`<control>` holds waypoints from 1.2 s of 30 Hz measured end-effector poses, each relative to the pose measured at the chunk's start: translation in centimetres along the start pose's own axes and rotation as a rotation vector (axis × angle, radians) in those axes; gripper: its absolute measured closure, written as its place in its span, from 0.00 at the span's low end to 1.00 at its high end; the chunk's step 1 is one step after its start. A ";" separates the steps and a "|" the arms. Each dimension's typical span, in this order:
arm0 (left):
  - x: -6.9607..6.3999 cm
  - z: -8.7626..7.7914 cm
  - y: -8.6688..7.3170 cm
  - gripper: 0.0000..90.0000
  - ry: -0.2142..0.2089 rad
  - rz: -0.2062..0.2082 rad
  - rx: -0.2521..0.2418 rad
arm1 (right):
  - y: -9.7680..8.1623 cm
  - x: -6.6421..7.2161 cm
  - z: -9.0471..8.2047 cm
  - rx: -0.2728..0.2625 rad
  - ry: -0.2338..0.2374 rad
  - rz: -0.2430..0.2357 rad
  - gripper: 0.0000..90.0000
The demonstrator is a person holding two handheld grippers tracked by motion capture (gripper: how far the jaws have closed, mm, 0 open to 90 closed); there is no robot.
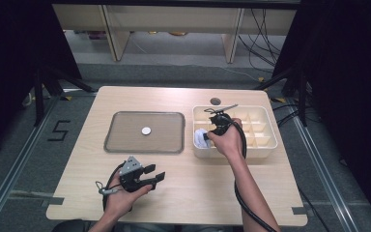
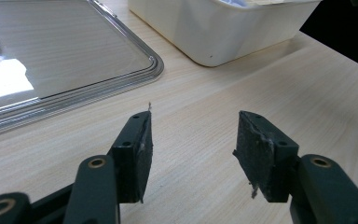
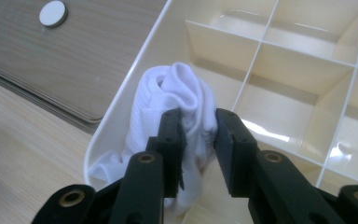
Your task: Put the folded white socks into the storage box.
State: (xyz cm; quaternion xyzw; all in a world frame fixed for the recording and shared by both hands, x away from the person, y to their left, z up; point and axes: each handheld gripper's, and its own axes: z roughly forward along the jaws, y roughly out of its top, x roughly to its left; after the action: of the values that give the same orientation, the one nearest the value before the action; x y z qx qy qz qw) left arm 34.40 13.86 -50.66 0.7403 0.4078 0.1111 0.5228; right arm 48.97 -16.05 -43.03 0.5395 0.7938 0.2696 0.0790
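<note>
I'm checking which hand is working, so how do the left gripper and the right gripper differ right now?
The left gripper has its jaws spread wide with nothing between them; the right gripper has its jaws pinched on a white rolled sock. The left gripper sits over bare table; the right gripper reaches into the cream divided bin. Both have black padded jaws.

**Legible markings: one item**

Numeral "5" (image 1: 59,130), formed in black tape strips on the grey floor to the left of the bench (image 1: 92,193). Angular, blocky digit, seen in the high view. Nothing else in the views carries readable lettering.
</note>
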 end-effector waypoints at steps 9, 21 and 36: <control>0.0 0.0 0.0 0.50 0.000 0.002 0.000 | 0.1 0.8 -0.5 0.007 -0.008 -0.047 0.71; 0.0 -0.2 0.0 0.51 0.012 -0.007 0.005 | 0.1 0.9 0.2 -0.044 0.028 -0.063 0.53; 0.0 -0.1 0.1 0.51 0.007 0.008 0.002 | -0.3 2.9 0.9 0.011 -0.115 -0.134 0.78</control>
State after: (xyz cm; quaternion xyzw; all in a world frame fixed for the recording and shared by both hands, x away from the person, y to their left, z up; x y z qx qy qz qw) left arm 34.40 13.93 -50.55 0.7420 0.4069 0.1156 0.5201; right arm 47.92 -13.26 -43.45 0.5001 0.8237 0.2281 0.1393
